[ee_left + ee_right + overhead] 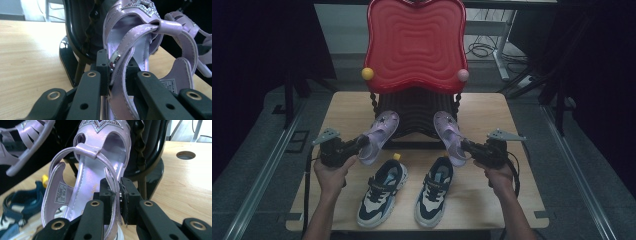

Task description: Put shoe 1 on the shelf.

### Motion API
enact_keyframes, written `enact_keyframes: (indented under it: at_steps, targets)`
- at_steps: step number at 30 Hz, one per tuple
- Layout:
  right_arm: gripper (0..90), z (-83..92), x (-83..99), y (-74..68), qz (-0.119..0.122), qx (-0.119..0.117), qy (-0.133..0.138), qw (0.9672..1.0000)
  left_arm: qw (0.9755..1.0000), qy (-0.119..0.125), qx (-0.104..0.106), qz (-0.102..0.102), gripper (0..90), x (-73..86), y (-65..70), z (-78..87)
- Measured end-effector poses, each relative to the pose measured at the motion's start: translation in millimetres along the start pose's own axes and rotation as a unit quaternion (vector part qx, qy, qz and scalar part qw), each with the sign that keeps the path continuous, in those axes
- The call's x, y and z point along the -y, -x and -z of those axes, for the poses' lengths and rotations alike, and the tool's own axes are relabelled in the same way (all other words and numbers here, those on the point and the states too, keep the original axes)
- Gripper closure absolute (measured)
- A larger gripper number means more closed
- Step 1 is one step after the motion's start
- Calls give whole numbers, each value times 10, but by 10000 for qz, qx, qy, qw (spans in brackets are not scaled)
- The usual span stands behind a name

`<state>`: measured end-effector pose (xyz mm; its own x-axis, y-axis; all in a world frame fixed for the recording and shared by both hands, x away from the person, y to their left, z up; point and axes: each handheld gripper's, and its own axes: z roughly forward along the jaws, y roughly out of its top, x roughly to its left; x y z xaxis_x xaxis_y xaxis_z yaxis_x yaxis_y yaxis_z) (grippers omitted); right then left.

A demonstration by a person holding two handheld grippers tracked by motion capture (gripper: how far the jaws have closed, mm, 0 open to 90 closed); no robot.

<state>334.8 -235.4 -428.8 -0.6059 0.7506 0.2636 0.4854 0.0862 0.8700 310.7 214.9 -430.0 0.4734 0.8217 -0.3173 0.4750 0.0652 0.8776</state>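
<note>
Holding one lilac sandal in each hand-held gripper, I keep the pair lifted off the worktop (492, 107) just in front of the black stand (417, 117) that carries a red wavy-edged panel (415, 42). My left hand-held gripper (117, 68) is clamped on the side strap of the left sandal (379, 136), and my right hand-held gripper (119, 195) is clamped likewise on the thin strap of the right sandal (450, 135); I judge a strap to be the easiest part for narrow jaws to pinch, and it lets each shoe hang with its toe toward the stand. Both sandals tilt toe-up and heel-down, mirrored on either side of the stand's foot, which suggests they are being brought to or from it as a pair. A pair of navy-and-white sneakers (404, 192) rests side by side on the worktop nearer to me, between my forearms, clear of the sandals. The worktop is pale wood with rounded corners and a round hole (185, 155) near one side. Around it the room is dim, with grey flooring, dark curtains and loose cables (482, 50) behind the panel.
</note>
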Motion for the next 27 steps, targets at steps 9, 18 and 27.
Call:
enact_keyframes:
  at_steps: [9, 18, 27]
  targets:
    - [804, -258, -103, -163, -100, 197, 200, 9996, 9993, 288, -223, 7, 798, -71, 148, -226]
    - [803, -463, -153, -291, -274, 454, 515, 9973, 9977, 505, -367, 245, 798, -103, 235, -400]
    - [800, -579, -215, -352, -533, 685, 796, 9930, 9947, 727, -473, 559, 796, -129, 336, -550]
